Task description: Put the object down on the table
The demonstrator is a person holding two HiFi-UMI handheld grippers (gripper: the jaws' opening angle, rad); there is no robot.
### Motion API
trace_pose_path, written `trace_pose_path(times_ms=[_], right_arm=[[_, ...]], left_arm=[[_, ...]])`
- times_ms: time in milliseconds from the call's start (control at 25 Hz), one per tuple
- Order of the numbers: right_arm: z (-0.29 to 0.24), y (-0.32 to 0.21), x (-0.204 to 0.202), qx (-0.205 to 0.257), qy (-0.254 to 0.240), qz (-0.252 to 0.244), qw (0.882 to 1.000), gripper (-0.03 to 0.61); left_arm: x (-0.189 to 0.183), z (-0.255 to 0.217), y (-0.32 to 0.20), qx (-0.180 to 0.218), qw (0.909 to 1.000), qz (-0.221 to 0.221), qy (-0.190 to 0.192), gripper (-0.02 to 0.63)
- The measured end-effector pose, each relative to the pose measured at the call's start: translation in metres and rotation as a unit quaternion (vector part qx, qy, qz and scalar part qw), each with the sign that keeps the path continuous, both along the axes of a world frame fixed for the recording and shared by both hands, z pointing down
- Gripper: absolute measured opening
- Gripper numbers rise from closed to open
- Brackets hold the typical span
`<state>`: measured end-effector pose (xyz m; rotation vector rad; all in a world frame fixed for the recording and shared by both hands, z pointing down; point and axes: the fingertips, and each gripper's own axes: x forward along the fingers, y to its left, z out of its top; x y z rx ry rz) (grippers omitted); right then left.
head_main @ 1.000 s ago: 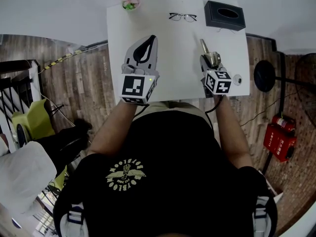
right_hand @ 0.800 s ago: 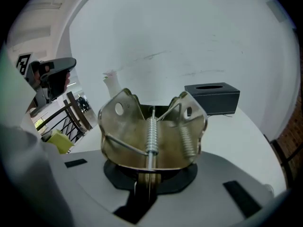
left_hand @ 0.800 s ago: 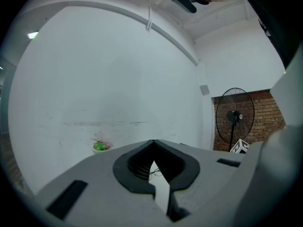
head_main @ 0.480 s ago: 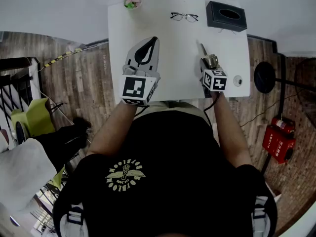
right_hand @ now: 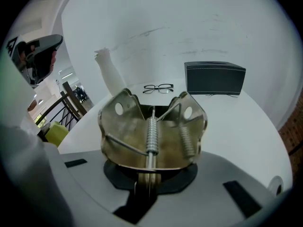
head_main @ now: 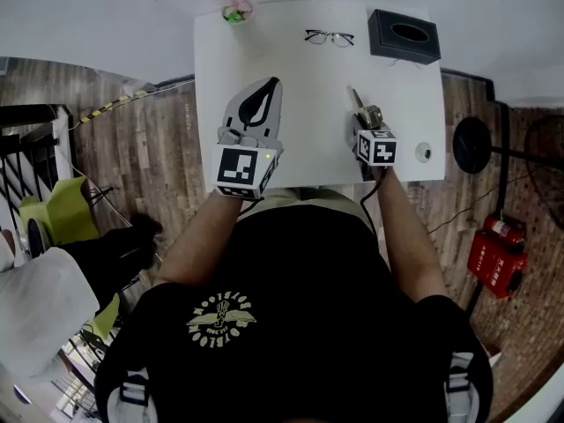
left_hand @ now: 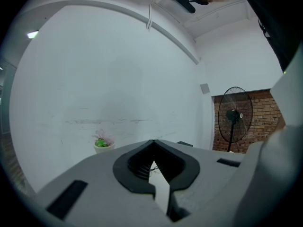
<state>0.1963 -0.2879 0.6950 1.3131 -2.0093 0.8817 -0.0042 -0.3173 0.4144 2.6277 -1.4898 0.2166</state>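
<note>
At the white counter's [head_main: 308, 104] 4 o'clock side, the right gripper [head_main: 365, 127] has its fingers narrowed on a brass-coloured spring clip [right_hand: 151, 131] (tip toward 12 o'clock); whether the clip touches the surface cannot be told. At 8 o'clock, the left gripper [left_hand: 154, 148] has its fingers together, empty. Glasses [head_main: 330, 37] lie at 12 o'clock.

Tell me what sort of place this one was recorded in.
Probably a plain indoor room, perhaps a studio or office: a white table with glasses on it, a plank floor, and a pedestal fan in front of a brick wall.
</note>
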Motion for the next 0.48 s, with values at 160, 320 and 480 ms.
trace_pose_path(times_ms=[160, 320, 480], right_arm=[[0.007, 0.0, -0.003, -0.012, 0.0, -0.004, 1.0, 0.046], [0.016, -0.002, -0.003, -0.024, 0.007, -0.009, 1.0, 0.048], [0.021, -0.001, -0.005, -0.04, -0.015, -0.005, 0.999, 0.119]], left_arm=[[-0.001, 0.0, -0.001, -0.001, 1.0, -0.002, -0.001, 0.006], [0.001, 0.001, -0.002, -0.002, 1.0, 0.001, -0.002, 0.006], [0.002, 0.002, -0.002, -0.004, 1.0, 0.001, -0.001, 0.006]])
